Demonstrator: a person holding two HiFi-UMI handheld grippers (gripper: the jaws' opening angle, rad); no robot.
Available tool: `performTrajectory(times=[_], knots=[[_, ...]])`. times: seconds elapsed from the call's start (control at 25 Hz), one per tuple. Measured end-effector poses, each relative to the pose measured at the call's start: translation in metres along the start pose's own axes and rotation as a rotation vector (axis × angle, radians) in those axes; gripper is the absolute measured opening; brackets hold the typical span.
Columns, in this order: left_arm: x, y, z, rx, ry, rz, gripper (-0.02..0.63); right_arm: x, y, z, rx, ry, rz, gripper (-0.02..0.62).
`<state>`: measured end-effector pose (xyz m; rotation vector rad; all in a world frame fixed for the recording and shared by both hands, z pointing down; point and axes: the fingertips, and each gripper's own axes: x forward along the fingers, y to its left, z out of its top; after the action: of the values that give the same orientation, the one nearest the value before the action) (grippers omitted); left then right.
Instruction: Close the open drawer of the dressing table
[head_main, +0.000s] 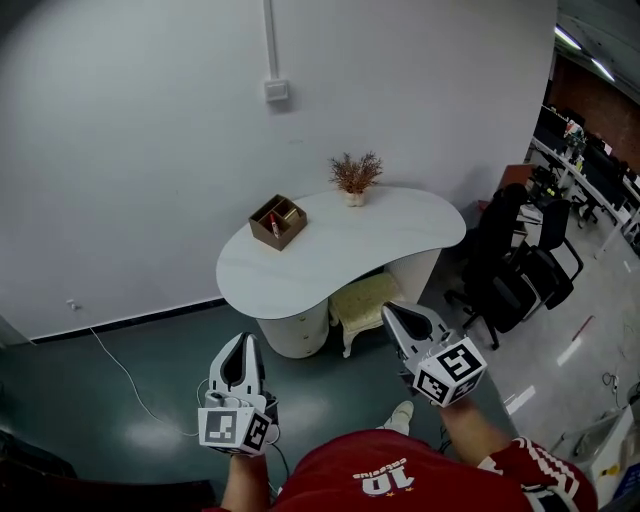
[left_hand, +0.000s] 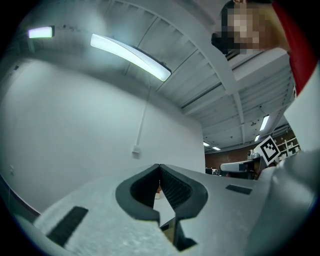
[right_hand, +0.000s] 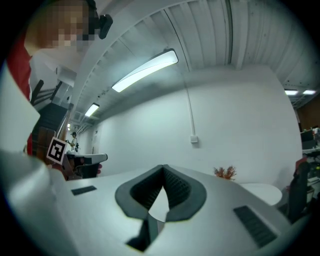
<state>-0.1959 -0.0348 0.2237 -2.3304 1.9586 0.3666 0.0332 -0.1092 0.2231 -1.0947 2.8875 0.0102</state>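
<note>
Standing ahead of both grippers, well apart: dressing table (head_main: 340, 235) | drawer pedestal (head_main: 298, 328) is sitting under its left end, open drawer not discernible | left gripper (head_main: 243, 342) is hanging nearer than right gripper (head_main: 392, 312) | 2 jaw pairs are pressing together, empty

The white dressing table (head_main: 352, 252) carries a brown wooden box (head_main: 278, 221) and a small potted dried plant (head_main: 356, 178), set apart.
</note>
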Motion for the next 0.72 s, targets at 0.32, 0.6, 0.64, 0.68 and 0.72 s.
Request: performTrajectory(times=[0.32, 0.6, 0.64, 0.68, 0.72], knots=[[-0.003, -0.013, -0.004, 0.012, 0.016, -0.017, -0.014, -0.009, 0.017, -0.006, 0.040, -0.053, -0.009, 0.005], [-0.004, -0.016, -0.018, 0.025, 0.080, -0.047, -0.014, -0.009, 0.019, -0.024, 0.049, -0.035, -0.063, 0.005], [-0.004, -0.016, -0.019, 0.027, 0.084, -0.051, -0.014, -0.008, 0.019, -0.026, 0.049, -0.026, -0.066, 0.005], [-0.003, -0.016, -0.018, 0.031, 0.087, -0.052, -0.014, -0.007, 0.018, -0.027, 0.050, -0.019, -0.071, 0.005], [-0.003, -0.015, -0.018, 0.036, 0.089, -0.049, -0.014, -0.006, 0.016, -0.027, 0.049, -0.016, -0.078, 0.003]])
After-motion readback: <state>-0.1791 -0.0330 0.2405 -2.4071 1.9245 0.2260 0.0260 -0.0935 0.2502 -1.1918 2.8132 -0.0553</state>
